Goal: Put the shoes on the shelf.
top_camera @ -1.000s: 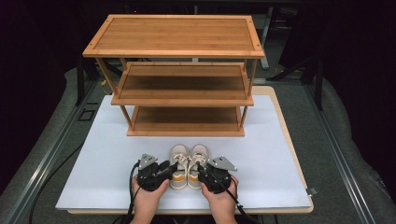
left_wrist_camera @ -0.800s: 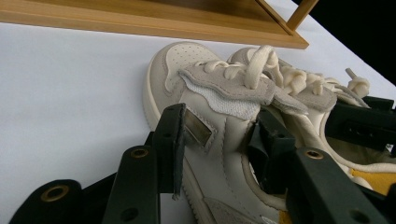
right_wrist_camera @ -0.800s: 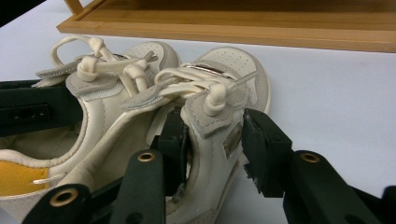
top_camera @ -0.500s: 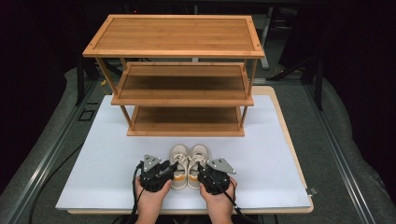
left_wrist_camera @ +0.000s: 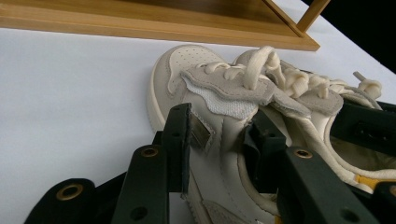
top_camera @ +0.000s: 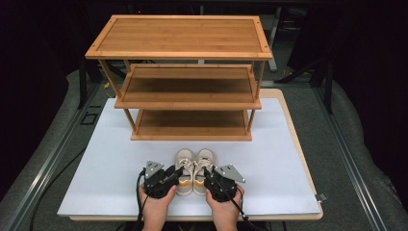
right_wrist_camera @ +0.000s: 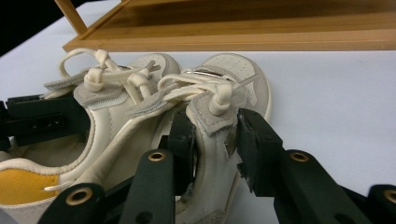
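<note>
Two cream sneakers stand side by side, toes toward the rack, near the front of the white mat: the left shoe and the right shoe. My left gripper has just been closing. One jaw is outside the left shoe's outer side wall and the other is inside its opening, and the pads pinch that wall. My right gripper has also been closing and pinches the right shoe's outer side wall the same way. Both shoes rest on the mat.
A three-tier wooden shoe rack stands behind the shoes, and its bottom shelf is bare. The white mat covers a wood-edged table. Dark floor and metal rails surround the table.
Both grippers' jaws have narrowed onto the shoes' side walls. The hands and the shoes have kept their places.
</note>
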{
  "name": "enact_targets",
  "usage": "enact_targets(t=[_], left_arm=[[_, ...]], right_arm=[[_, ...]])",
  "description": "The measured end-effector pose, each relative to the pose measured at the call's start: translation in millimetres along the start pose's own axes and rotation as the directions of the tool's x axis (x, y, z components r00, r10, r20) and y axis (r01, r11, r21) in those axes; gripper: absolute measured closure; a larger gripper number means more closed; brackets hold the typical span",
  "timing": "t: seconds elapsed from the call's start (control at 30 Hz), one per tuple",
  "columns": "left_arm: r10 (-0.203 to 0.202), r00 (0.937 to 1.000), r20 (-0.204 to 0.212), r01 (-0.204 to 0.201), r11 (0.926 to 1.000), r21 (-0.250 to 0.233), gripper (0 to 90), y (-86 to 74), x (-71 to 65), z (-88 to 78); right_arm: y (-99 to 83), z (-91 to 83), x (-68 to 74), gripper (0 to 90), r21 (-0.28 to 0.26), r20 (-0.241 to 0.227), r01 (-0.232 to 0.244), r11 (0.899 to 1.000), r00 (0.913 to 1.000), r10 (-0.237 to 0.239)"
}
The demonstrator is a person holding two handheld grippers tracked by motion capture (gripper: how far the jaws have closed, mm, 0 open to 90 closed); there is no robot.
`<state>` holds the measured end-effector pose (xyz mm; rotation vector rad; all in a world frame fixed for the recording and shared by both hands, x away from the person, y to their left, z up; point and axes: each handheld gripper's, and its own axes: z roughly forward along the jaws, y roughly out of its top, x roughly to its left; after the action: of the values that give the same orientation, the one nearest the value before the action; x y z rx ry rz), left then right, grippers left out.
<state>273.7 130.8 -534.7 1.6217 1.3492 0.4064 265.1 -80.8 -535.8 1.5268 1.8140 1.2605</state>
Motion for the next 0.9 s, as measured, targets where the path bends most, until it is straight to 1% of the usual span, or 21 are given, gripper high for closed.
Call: enact_targets(t=[0.07,0.1,0.13,0.17,0.37,0.43,0.53,0.57,0.63,0.87,0.9], left_arm=[[-0.003,1.0,-0.004,0.003,1.0,-0.005,64.9,-0.5,-0.6,-0.1],[-0.005,1.0,-0.006,0.005,1.0,-0.007,65.0,-0.8,-0.9,-0.1],[-0.005,1.0,-0.007,0.005,1.0,-0.008,65.1,-0.9,-1.2,-0.1],[-0.005,1.0,-0.008,0.005,0.9999,-0.009,65.2,-1.0,-1.1,-0.1],[0.002,0.9999,-0.011,-0.002,1.0,-0.006,65.8,-0.9,-1.6,-0.4],[0.003,0.9999,-0.01,-0.003,1.0,-0.004,66.0,-0.3,-1.5,-0.5],[0.003,0.9999,-0.01,-0.003,1.0,-0.003,66.2,-0.1,-1.9,-0.4],[0.004,0.9999,-0.01,-0.004,1.0,0.0,66.2,0.2,-2.0,-0.6],[0.014,0.9998,-0.012,-0.014,0.9999,0.002,66.3,0.6,-2.4,-0.5],[0.004,1.0,-0.006,-0.003,1.0,0.007,66.6,2.5,-1.9,0.1],[0.001,1.0,-0.004,-0.001,1.0,0.002,66.6,2.6,-2.1,0.1]], right_arm=[[-0.3,-0.2,-0.5,67.8,-0.004,-0.01,-0.006,1.0,0.9999,0.006],[-0.6,-0.2,0.9,67.9,-0.006,0.028,-0.005,1.0,0.9996,0.005],[-1.0,0.0,-0.1,68.0,-0.012,-0.003,-0.009,1.0,1.0,0.009],[-1.4,0.1,0.1,68.2,-0.017,-0.002,-0.014,1.0,0.9999,0.014],[-0.8,-0.4,-0.3,69.0,-0.011,-0.003,-0.005,1.0,1.0,0.005],[-0.9,-0.4,0.2,69.2,-0.013,0.004,-0.007,1.0,1.0,0.007],[-0.8,0.0,-0.2,69.3,-0.019,-0.003,-0.009,1.0,1.0,0.009],[-0.6,-0.4,-0.2,69.4,-0.014,-0.001,-0.009,1.0,1.0,0.009],[-0.2,-0.1,-0.3,69.5,-0.014,0.005,-0.01,1.0,0.9999,0.01],[0.1,-0.1,-0.5,69.8,-0.017,0.002,-0.017,1.0,0.9998,0.017],[0.2,-0.1,-0.6,69.9,-0.018,0.001,-0.019,1.0,0.9998,0.019]])
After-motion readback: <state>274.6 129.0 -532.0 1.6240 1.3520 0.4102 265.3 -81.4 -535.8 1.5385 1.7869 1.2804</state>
